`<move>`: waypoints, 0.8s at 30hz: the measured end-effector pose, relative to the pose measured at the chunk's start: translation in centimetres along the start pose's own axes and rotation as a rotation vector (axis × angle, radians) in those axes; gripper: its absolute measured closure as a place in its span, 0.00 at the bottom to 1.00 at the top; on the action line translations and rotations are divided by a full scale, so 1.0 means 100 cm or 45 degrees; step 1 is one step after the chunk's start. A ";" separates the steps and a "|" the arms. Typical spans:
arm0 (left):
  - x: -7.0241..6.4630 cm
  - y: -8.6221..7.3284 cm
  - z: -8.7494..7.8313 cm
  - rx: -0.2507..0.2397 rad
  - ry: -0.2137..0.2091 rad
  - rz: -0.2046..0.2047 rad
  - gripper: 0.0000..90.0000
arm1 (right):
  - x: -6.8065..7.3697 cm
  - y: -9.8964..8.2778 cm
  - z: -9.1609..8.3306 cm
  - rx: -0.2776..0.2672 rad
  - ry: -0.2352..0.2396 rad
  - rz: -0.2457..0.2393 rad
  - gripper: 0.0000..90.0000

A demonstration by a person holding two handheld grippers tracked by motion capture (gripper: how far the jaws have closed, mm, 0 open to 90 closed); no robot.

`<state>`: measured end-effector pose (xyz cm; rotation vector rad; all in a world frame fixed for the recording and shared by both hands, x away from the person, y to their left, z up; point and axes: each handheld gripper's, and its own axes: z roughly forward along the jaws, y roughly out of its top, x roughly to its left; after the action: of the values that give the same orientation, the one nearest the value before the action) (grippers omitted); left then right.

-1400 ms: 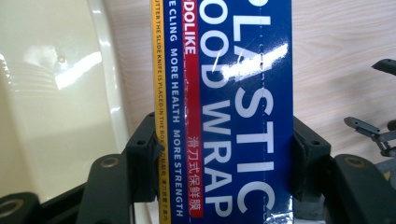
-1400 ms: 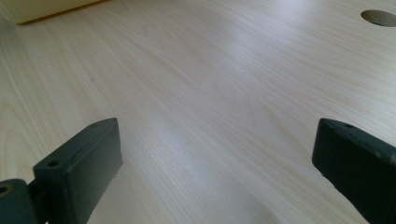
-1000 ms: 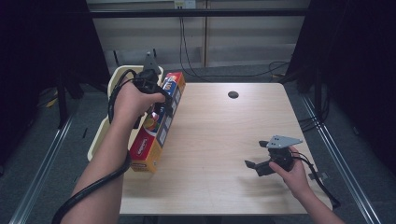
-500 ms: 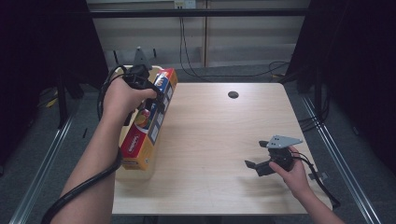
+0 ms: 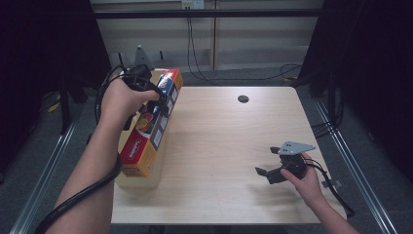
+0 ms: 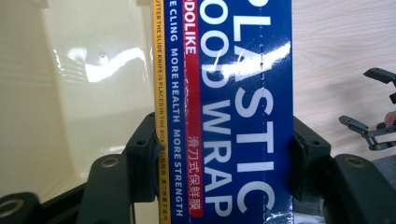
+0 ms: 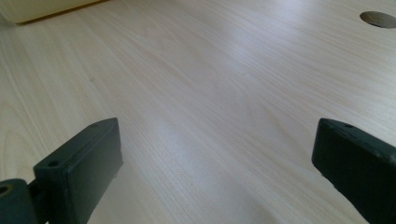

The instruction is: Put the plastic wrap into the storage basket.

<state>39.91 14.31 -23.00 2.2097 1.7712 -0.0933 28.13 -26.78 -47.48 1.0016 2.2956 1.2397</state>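
Table [image 5: 229, 146] is lit from overhead, everything around it goes dark; glare streaks on the box [image 6: 233, 60], jaws soft.

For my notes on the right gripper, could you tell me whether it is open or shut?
Open. In its own view the right gripper has its jaws far apart over bare table, with nothing between them.

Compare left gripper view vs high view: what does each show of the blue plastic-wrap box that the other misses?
Left gripper view: the large white PLASTIC FOOD WRAP lettering on the long blue cardboard wrap box, a black pad pressed on each side of it, and the glossy cream tray beneath.

High view: the box's whole length with its orange side, tilted over the left edge of the light wooden table, plus the round hole.

Both: the box clamped in the left gripper, and the right gripper open over bare tabletop.
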 end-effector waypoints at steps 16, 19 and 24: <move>0.003 0.000 -0.019 -0.044 0.033 -0.022 0.45 | 0.000 0.000 -0.001 -0.002 -0.002 0.001 0.02; 0.008 -0.002 -0.023 -0.036 0.043 -0.034 0.45 | 0.000 0.000 0.000 -0.001 -0.001 -0.003 0.02; 0.014 -0.005 -0.025 -0.040 0.052 -0.049 0.45 | 0.000 0.000 -0.001 -0.003 -0.006 -0.001 0.02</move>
<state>39.41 16.41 -21.02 2.1710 1.8242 -0.0286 28.11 -26.82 -47.44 1.0016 2.2905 1.2383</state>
